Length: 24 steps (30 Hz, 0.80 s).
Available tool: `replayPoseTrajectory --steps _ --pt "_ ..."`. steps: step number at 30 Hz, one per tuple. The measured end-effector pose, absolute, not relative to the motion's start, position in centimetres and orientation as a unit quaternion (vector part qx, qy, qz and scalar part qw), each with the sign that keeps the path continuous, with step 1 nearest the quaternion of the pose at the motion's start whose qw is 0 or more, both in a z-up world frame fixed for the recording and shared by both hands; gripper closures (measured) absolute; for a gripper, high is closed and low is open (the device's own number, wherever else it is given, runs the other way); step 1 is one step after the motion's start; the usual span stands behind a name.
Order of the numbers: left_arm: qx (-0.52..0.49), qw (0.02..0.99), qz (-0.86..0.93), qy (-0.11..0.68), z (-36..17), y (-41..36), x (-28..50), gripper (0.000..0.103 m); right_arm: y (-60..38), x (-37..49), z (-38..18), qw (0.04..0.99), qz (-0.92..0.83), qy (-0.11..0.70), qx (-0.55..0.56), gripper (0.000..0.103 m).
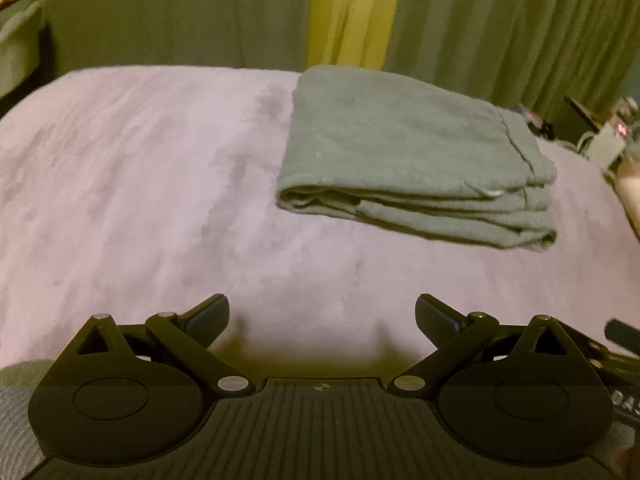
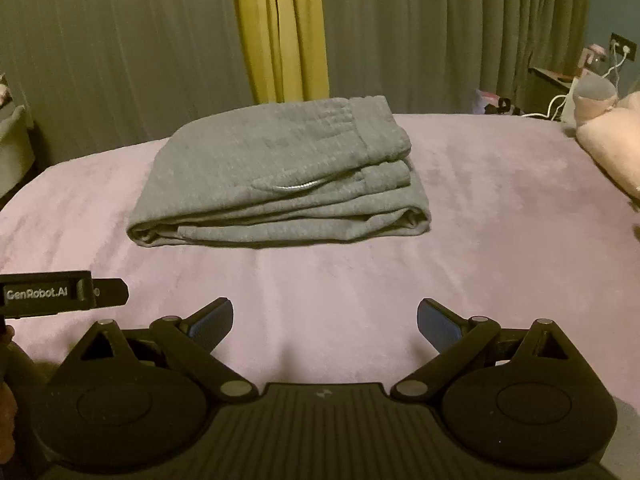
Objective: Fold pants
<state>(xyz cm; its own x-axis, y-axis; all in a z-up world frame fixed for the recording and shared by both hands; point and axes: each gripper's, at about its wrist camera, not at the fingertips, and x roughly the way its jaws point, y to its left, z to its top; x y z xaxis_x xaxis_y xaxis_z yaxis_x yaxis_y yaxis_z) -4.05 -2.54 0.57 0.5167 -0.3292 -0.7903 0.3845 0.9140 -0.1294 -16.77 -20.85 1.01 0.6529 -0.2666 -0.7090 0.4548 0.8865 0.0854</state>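
Observation:
Grey pants [image 1: 412, 156] lie folded into a thick layered stack on the pink blanket [image 1: 140, 184], ahead and to the right in the left wrist view. In the right wrist view the same pants [image 2: 280, 176] sit ahead, slightly left of centre, a pocket zip showing on top. My left gripper [image 1: 322, 316] is open and holds nothing, well short of the pants. My right gripper [image 2: 325, 320] is open too, with bare blanket [image 2: 480, 240] between its fingers. The left gripper's body [image 2: 60, 294] shows at the left edge of the right wrist view.
Grey-green and yellow curtains [image 2: 280, 28] hang behind the bed. A pink pillow [image 2: 612, 140] lies at the right edge. A nightstand [image 2: 552, 84] with cables and small items stands at the far right. Grey furniture [image 1: 16, 44] stands at the far left.

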Motion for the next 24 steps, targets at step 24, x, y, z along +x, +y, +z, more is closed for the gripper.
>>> replayPoseTrajectory --steps 24 --pt "0.139 0.873 -0.215 0.416 -0.5 -5.7 -5.2 0.001 -21.8 -16.3 -0.3 0.901 -0.203 0.356 0.144 0.004"
